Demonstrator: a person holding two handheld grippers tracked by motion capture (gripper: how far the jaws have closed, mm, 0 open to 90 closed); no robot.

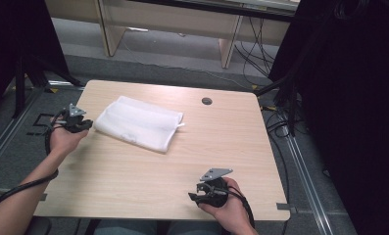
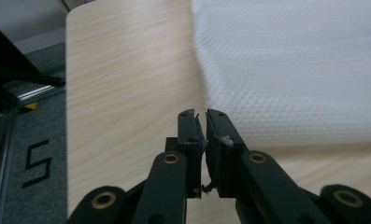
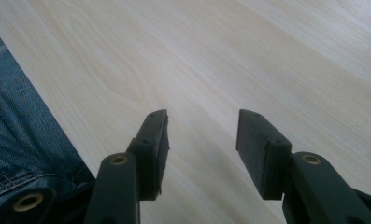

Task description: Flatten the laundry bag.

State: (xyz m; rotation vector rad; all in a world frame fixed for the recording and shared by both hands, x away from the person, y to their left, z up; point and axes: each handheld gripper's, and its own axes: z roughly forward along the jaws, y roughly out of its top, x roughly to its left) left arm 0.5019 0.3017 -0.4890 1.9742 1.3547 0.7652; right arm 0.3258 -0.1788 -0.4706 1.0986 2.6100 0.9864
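A folded white towel [image 1: 140,122] lies on the back left part of the light wooden table [image 1: 133,176]. My left gripper [image 1: 87,125] sits at the table's left edge, its tips just short of the towel's left end. In the left gripper view the jaws [image 2: 200,114] stand only a narrow slit apart with nothing between them, and the towel [image 2: 290,70] lies ahead and to the right, blurred. My right gripper [image 1: 193,197] rests near the front edge, pointing left. In the right gripper view its jaws [image 3: 202,119] are wide open over bare wood [image 3: 220,56].
A round cable hole [image 1: 206,101] sits in the table's back right part. Black curtains and stands flank the table, with cables on the floor at the right. The person's jeans [image 3: 19,140] show past the front edge. A floor mark [image 2: 36,161] lies off the left edge.
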